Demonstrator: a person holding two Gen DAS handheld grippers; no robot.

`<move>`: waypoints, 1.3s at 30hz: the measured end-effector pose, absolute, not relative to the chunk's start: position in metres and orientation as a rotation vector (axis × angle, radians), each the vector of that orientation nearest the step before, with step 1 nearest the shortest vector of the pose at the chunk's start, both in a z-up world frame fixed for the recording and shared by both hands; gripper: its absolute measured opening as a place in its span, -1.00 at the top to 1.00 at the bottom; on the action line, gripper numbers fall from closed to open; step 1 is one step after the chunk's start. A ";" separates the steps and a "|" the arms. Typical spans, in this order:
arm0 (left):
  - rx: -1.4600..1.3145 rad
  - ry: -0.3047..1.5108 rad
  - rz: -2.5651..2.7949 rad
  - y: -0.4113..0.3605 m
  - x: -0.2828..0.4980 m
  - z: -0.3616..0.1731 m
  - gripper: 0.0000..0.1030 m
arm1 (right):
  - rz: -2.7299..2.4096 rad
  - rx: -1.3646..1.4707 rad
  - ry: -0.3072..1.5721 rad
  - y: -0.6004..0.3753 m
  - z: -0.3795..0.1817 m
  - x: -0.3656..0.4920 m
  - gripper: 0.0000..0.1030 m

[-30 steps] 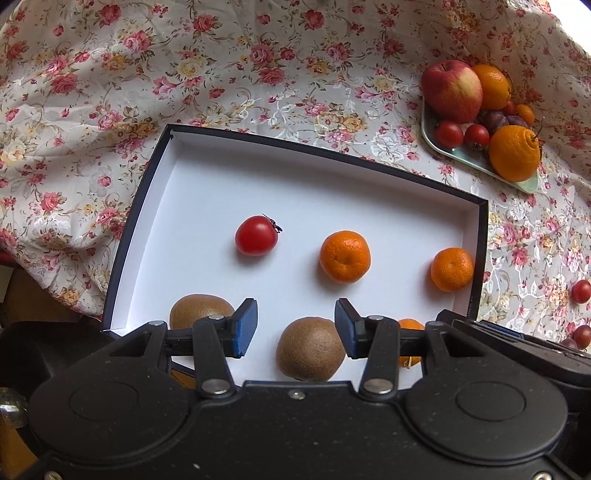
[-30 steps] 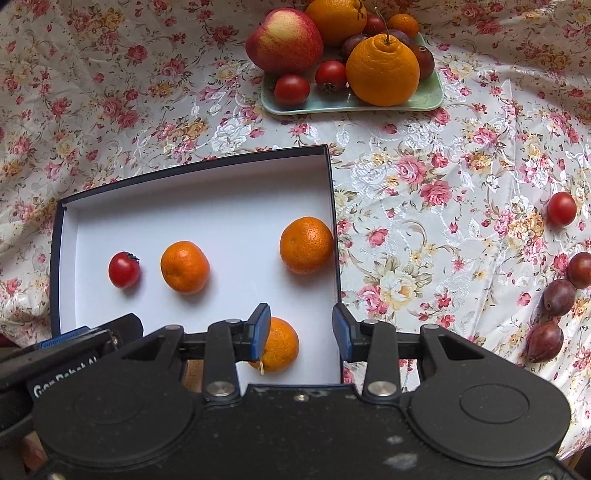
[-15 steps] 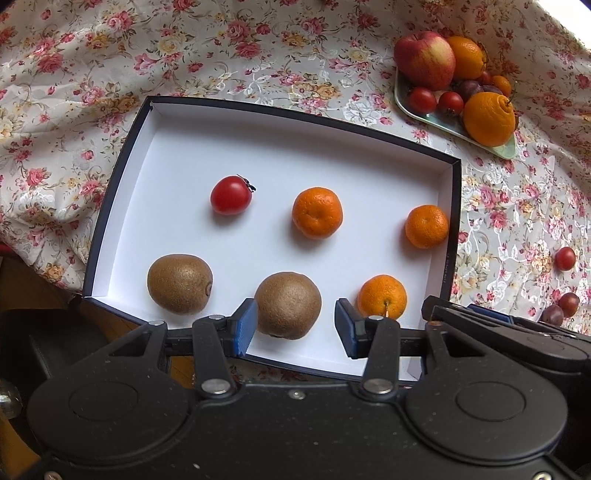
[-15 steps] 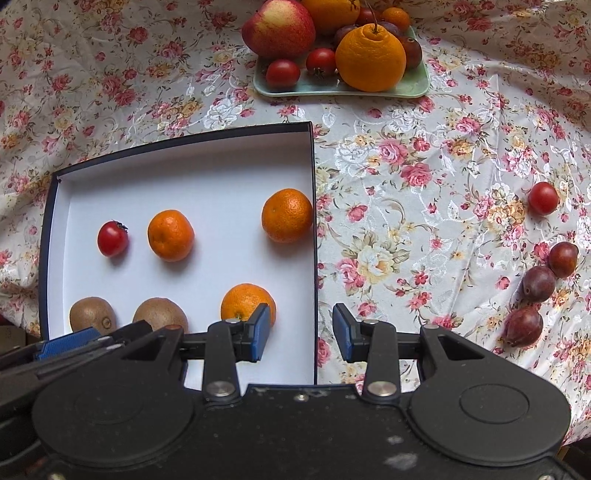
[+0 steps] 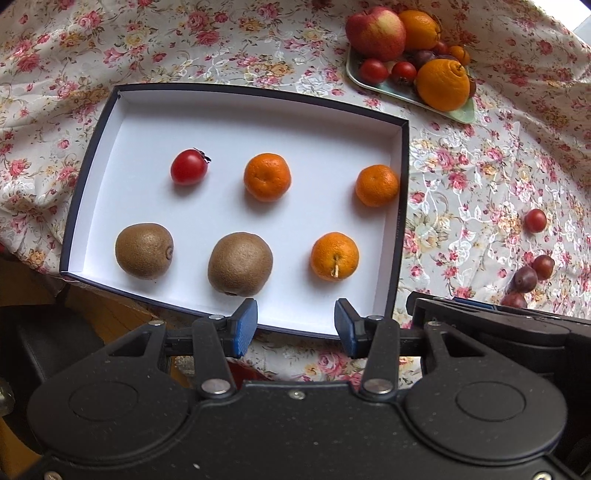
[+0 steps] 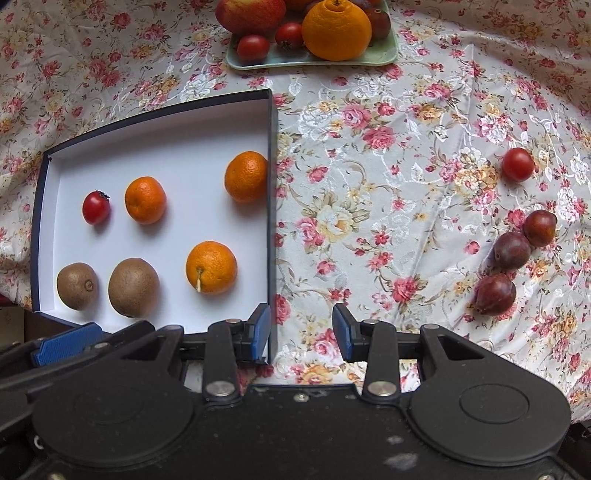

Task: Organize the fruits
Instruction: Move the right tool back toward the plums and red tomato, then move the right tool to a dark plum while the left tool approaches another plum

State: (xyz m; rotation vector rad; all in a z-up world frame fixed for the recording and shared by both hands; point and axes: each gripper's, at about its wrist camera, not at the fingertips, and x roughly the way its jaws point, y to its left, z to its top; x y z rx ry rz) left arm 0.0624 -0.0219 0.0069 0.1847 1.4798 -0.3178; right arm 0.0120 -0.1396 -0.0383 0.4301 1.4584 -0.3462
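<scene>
Right hand-held gripper (image 6: 301,332) hides the box (image 6: 271,184) near corner; apple (image 6: 251,13) cropped.

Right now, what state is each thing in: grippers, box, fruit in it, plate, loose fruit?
left gripper: open, empty
right gripper: open, empty
box: lidless, holding six fruits, spaced apart
tomato: in box, far row
three mandarins: in box
two kiwis: in box, near row
plate: piled with fruit
three plums: loose on cloth
</scene>
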 end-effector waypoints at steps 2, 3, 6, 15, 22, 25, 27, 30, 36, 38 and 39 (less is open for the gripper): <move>0.194 1.491 -0.337 -0.030 0.057 0.006 -0.03 | -0.363 0.435 1.466 -0.147 -0.038 0.003 0.23; 0.193 1.501 -0.347 -0.035 0.054 0.006 -0.03 | -0.372 0.442 1.469 -0.151 -0.038 -0.001 0.23; 0.188 1.527 -0.384 -0.051 0.046 0.005 -0.03 | -0.406 0.474 1.473 -0.168 -0.038 -0.017 0.23; 0.276 1.495 -0.542 -0.123 0.008 0.013 -0.03 | -0.559 0.578 1.453 -0.241 -0.038 -0.069 0.23; 0.377 1.485 -0.647 -0.172 -0.023 0.001 -0.03 | -0.769 0.696 1.385 -0.299 -0.042 -0.121 0.23; 0.431 1.442 -0.674 -0.190 -0.035 -0.002 -0.03 | -0.862 0.732 1.339 -0.316 -0.041 -0.141 0.23; 0.467 1.403 -0.690 -0.201 -0.042 -0.005 -0.03 | -0.915 0.742 1.297 -0.324 -0.039 -0.154 0.24; 0.499 1.355 -0.705 -0.214 -0.047 -0.007 -0.03 | -0.960 0.733 1.269 -0.331 -0.037 -0.165 0.23; 0.477 1.336 -0.749 -0.232 -0.051 -0.010 -0.03 | -0.947 0.814 1.276 -0.344 -0.043 -0.176 0.23; 0.468 1.339 -0.762 -0.238 -0.051 -0.012 -0.03 | -0.936 0.835 1.275 -0.344 -0.045 -0.178 0.24; 0.466 1.338 -0.764 -0.241 -0.052 -0.013 -0.03 | -0.935 0.835 1.276 -0.343 -0.046 -0.179 0.24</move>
